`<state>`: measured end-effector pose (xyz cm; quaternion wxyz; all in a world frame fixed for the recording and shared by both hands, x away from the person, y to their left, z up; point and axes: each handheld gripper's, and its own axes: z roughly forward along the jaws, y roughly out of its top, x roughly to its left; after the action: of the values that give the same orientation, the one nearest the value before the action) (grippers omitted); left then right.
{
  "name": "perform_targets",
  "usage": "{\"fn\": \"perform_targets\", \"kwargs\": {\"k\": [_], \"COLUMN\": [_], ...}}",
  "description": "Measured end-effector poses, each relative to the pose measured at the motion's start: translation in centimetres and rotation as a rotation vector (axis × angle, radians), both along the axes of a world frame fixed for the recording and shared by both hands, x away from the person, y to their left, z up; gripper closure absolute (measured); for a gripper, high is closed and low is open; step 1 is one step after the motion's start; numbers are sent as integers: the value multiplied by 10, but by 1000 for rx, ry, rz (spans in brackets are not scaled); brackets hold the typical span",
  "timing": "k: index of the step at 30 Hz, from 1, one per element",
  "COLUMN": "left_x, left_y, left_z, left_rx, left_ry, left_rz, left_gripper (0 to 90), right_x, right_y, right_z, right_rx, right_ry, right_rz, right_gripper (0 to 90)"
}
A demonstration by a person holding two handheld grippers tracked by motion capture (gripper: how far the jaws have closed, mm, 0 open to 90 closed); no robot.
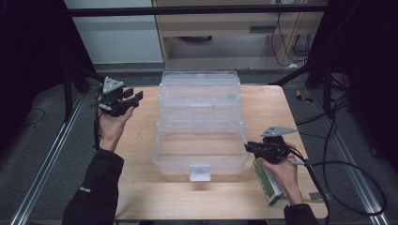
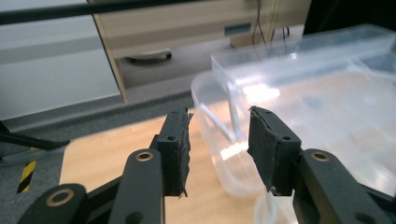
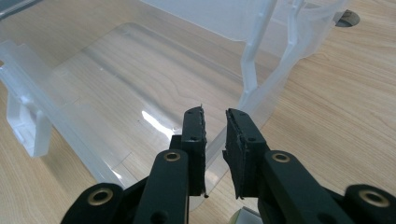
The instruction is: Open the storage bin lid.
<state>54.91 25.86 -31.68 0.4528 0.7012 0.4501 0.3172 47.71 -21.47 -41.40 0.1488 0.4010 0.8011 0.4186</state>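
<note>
High view alone shows a green box [image 1: 266,180] under the right hand [image 1: 281,171].

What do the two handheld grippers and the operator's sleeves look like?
Both the left gripper and the right gripper are black two-jaw units with brass-coloured pivot bushings and rough black pads. Each carries a grey three-cornered plate with holes on top and trails a black cable. The sleeves are dark, the left with a small pale marking.

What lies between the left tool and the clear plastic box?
In the high view, just bare wooden table separates the left tool from the clear plastic box; the tool holds nothing.
</note>
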Motion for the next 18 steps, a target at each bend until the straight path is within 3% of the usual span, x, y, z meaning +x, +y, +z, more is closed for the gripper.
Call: {"fn": "perform_targets", "kwargs": {"k": [2, 7, 15, 16, 17, 18], "left_x": [-10, -33, -56, -62, -62, -68], "left_y": [2, 0, -9, -14, -14, -17], "left_z": [-6, -25, -48, -56, -56, -65], "left_rx": [-22, -13, 18, 49, 49, 57], "left_ry": [2, 36, 66, 71, 71, 99], "left_rz": [-24, -60, -117, -115, -115, -113], "left_gripper": [572, 577, 607, 610, 611, 614], "right_x": [0, 0, 0, 0, 0, 0], "right_y": [0, -1, -1, 0, 0, 0], "right_z": [0, -1, 0, 0, 0, -1], "right_rx": [-1, 5, 4, 4, 4, 4], "right_ry": [-3, -3, -3, -3, -3, -4], "right_rz": [1, 1, 1, 1, 0, 0], "right_gripper": [780, 780, 780, 779, 780, 780]}}
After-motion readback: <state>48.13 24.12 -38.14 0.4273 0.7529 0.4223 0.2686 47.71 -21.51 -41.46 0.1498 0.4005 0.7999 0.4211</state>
